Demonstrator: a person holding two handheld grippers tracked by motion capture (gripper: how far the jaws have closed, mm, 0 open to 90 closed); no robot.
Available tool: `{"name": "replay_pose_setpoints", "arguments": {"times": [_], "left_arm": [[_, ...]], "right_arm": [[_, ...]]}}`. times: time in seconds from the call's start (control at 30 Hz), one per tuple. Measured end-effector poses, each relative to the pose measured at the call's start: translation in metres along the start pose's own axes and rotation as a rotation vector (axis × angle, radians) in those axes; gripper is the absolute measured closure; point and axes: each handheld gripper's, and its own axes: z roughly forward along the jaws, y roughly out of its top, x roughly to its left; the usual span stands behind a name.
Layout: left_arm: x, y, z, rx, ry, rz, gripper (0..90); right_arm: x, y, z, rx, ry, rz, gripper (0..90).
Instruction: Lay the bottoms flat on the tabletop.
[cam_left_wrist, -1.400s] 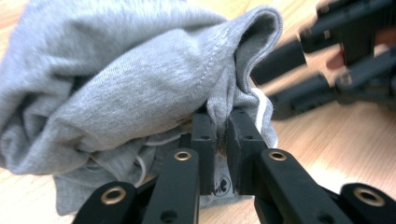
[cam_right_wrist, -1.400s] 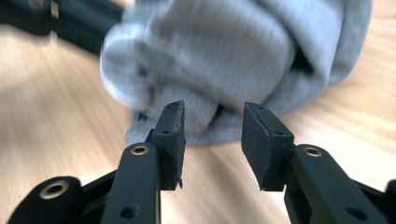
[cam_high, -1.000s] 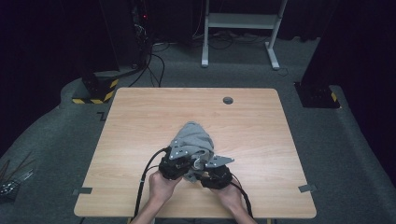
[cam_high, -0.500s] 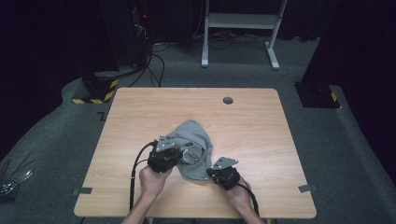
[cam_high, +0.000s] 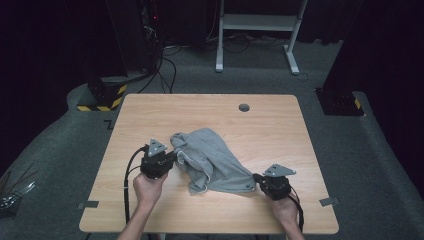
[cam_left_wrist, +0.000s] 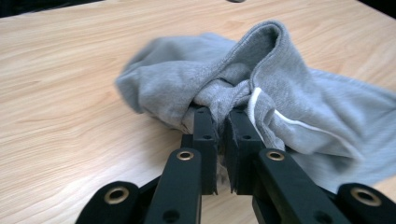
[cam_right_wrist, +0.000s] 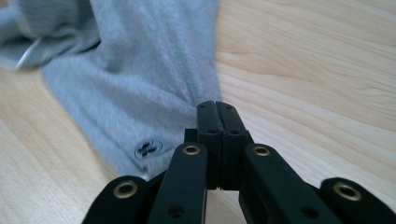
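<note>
Grey shorts (cam_high: 212, 160) lie mid-table (cam_high: 280, 125), your left claw (cam_left_wrist: 223, 116) clamped on a bunched edge and your right claw (cam_right_wrist: 215, 109) pinching a corner, placed to pull the fabric flat between them.

Grey garment (cam_high: 212, 160) — rumpled, white-trimmed — stretched slantwise across the table's near middle.

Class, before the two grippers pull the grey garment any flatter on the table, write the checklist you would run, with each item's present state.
1. Left gripper clamped on bunched cloth of the grey garment: ok.
2. Right gripper shut at the garment's edge: ok.
3. Cloth actually caught between the right jaws: cannot tell.
4. Garment lying flat: not ok, folded and rumpled.
5. Bare table around it for spreading: ok.
</note>
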Motion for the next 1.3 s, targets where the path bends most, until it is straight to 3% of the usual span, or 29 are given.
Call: {"name": "replay_pose_setpoints", "arguments": {"times": [0.07,0.2,0.23,0.37,0.47,0.6,0.73,0.8,0.83,0.9,0.97,1.0,1.17,1.3], "left_arm": [[0.005,-0.001,0.004,0.032,0.005,-0.013,82.8],[0.000,-0.008,0.011,0.069,0.007,-0.010,67.2],[-0.005,-0.011,0.010,0.075,0.001,-0.003,62.1],[-0.022,-0.017,0.000,0.071,-0.035,0.044,53.4],[-0.039,-0.021,-0.004,0.079,-0.092,0.084,48.6],[-0.064,-0.027,0.007,0.129,-0.131,0.160,44.7],[-0.086,-0.031,0.030,0.175,-0.185,0.185,42.8],[-0.090,-0.030,0.035,0.183,-0.188,0.195,42.8],[-0.098,-0.029,0.043,0.194,-0.166,0.224,45.2],[-0.101,-0.029,0.049,0.210,-0.158,0.239,49.6],[-0.102,-0.027,0.058,0.232,-0.166,0.236,72.1],[-0.102,-0.027,0.058,0.232,-0.166,0.236,77.7],[-0.090,-0.021,0.046,0.194,-0.154,0.199,85.4],[-0.065,-0.012,0.021,0.145,-0.111,0.162,85.9]], "right_arm": [[-0.002,0.000,-0.001,-0.005,-0.002,0.008,89.3],[0.001,0.001,0.001,-0.019,0.008,0.012,83.1],[0.009,0.003,0.003,-0.030,0.037,0.007,76.9],[0.020,0.007,0.007,-0.041,0.079,-0.024,72.6],[0.030,0.010,0.016,-0.017,0.100,-0.053,69.1],[0.037,0.013,0.031,0.017,0.122,-0.052,67.0],[0.042,0.013,0.045,0.062,0.123,-0.060,65.8],[0.042,0.013,0.045,0.058,0.121,-0.063,66.1],[0.043,0.014,0.046,0.061,0.114,-0.078,72.4],[0.043,0.014,0.045,0.064,0.111,-0.088,75.7],[0.043,0.015,0.044,0.076,0.114,-0.125,86.5],[0.043,0.015,0.044,0.076,0.114,-0.125,86.5],[0.042,0.013,0.042,0.070,0.111,-0.124,88.5],[0.038,0.014,0.031,0.031,0.101,-0.120,88.6]]}}
